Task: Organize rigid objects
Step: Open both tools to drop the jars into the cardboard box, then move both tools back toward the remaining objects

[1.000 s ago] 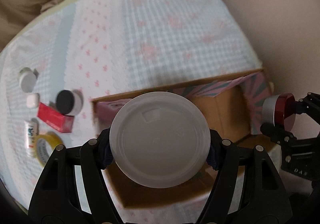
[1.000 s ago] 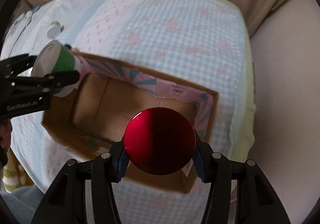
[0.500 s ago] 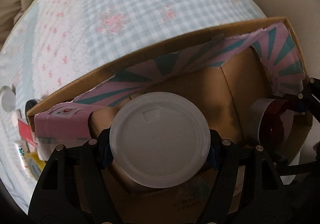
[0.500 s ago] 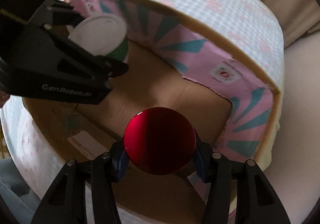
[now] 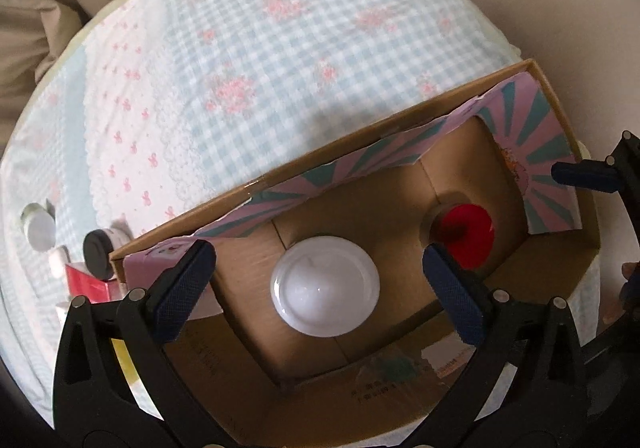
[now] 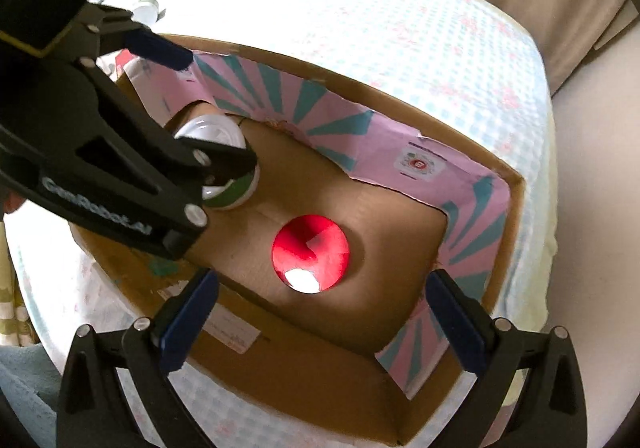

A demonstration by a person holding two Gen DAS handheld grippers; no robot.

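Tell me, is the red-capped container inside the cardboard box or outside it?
Inside. The red-capped container stands on the floor of the cardboard box, with the box walls around it.

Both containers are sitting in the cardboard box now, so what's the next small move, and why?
Probably lift both open grippers, left and right, straight up. The white-lidded jar and red-lidded tin stand free on the cardboard box floor; more items wait outside.
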